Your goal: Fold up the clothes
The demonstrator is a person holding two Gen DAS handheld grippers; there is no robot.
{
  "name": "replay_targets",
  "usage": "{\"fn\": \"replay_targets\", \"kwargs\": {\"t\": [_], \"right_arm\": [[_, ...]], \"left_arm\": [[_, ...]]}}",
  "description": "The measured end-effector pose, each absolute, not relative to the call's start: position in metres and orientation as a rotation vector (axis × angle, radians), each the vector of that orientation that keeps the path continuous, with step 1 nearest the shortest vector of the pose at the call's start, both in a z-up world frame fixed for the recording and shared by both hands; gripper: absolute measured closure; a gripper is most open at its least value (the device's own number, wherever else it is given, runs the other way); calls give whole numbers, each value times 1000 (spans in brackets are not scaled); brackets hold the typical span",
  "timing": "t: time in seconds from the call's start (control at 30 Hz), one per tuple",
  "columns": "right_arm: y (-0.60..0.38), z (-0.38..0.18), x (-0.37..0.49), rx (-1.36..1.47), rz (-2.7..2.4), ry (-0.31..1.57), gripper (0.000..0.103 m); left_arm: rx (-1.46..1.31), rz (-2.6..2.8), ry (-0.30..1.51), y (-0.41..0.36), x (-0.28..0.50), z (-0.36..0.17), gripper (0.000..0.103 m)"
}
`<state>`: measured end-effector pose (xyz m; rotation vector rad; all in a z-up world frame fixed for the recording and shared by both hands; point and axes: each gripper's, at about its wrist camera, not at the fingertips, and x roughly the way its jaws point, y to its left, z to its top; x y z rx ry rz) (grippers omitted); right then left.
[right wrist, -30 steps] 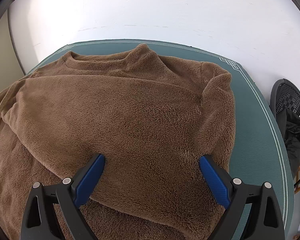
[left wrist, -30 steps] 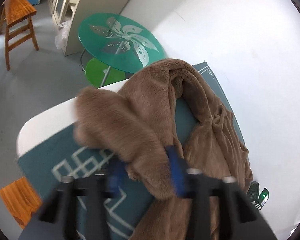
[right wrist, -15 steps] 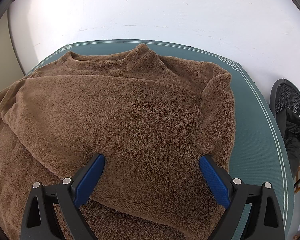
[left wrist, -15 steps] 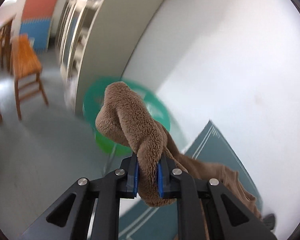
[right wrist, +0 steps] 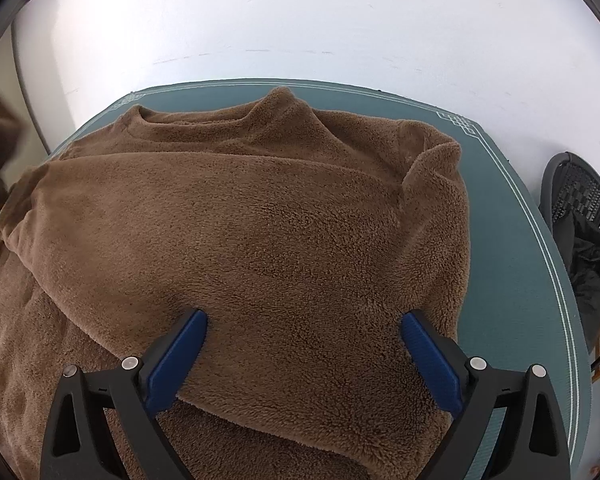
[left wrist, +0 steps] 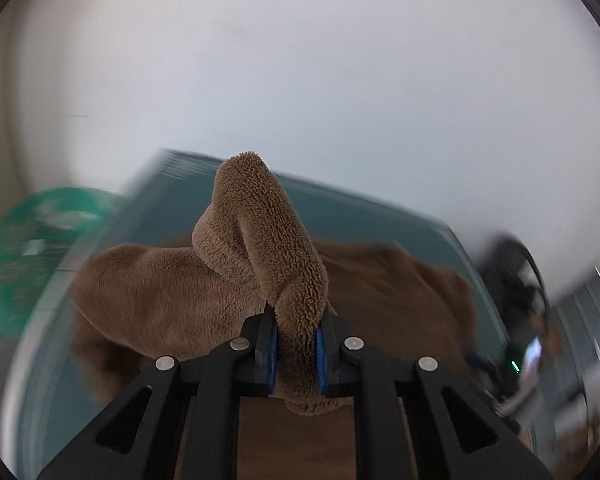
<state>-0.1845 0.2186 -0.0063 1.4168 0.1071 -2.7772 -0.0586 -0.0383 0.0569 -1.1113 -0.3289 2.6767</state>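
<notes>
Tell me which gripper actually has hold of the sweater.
The left gripper: its jaws are clamped on a fold of the brown fleece sweater. The right gripper is wide open over it.

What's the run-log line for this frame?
left hand-held gripper: shut on brown fleece sweater sleeve, lifted | right hand-held gripper: open, over sweater | teal table mat: sweater spread flat

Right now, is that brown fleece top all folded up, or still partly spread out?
Partly folded: the brown fleece top lies doubled over on the teal mat, while the left gripper holds one end lifted.
</notes>
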Motion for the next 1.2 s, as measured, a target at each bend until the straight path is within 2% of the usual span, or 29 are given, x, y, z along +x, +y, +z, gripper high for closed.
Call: {"fn": "replay_targets", "kwargs": {"t": [0.1, 0.17, 0.23, 0.33, 0.4, 0.47, 0.57, 0.67, 0.87, 1.07, 1.2], "right_arm": [[219, -6, -184, 1417, -2776, 102, 3], [218, -6, -185, 1417, -2776, 101, 3], [218, -6, -185, 1417, -2775, 100, 3], [218, -6, -186, 1418, -2772, 97, 3], [218, -7, -187, 1419, -2771, 95, 3], [220, -6, -186, 1419, -2771, 93, 3], [219, -6, -186, 1420, -2771, 96, 3], [219, -7, -186, 1421, -2772, 99, 3], [217, -7, -187, 1426, -2771, 106, 2], [217, 11, -174, 1464, -2839, 28, 2], [193, 56, -143, 1206, -2846, -172, 2]], "left_arm": [[-1193, 2519, -222, 14, -71, 36, 85], [-1261, 2429, -213, 28, -73, 25, 84], [-1305, 2386, -198, 30, -71, 18, 79], [-1264, 2426, -226, 19, -57, 30, 68], [-1214, 2488, -287, -8, -45, 41, 52], [-1148, 2577, -361, -41, -33, 51, 43], [-1107, 2721, -404, -87, -14, 61, 37], [-1173, 2817, -349, -108, -13, 51, 36], [-1372, 2922, -101, -115, -40, 7, 36], [-1427, 2967, -102, -136, -48, -14, 36], [-1496, 2943, -219, -155, -53, -33, 36]]}}
